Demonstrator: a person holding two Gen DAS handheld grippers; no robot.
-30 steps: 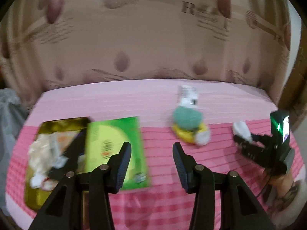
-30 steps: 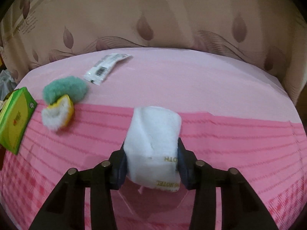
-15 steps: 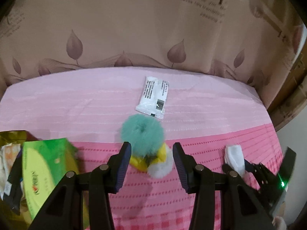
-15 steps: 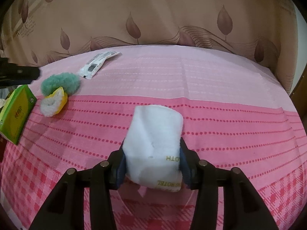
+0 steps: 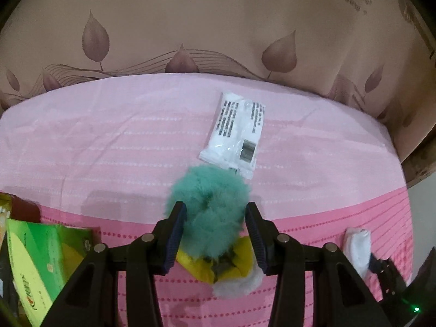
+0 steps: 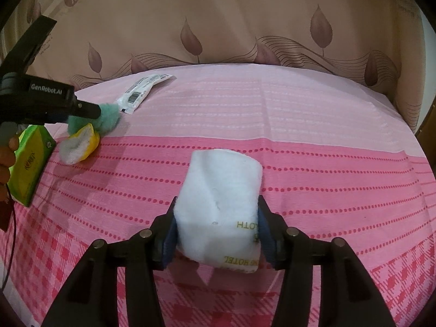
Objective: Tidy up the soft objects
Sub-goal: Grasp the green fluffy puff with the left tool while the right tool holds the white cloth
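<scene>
My left claw (image 5: 215, 234) has just been closing and now squeezes the fluffy green puffball (image 5: 209, 204) mid-counter (image 5: 109, 141). My right claw (image 6: 216, 234), jaws just easing apart, clamps the soft white folded towel (image 6: 218, 204) near the front edge.

Pink striped-and-checked bedcover (image 6: 313, 141) — behind it a beige curtain (image 6: 231, 13) with brown leaf print, dim indoor light.

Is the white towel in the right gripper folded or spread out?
Folded. The white towel is a compact, thick bundle between the right gripper's pads, with a rounded fold on top and printed lettering near its lower edge.
</scene>
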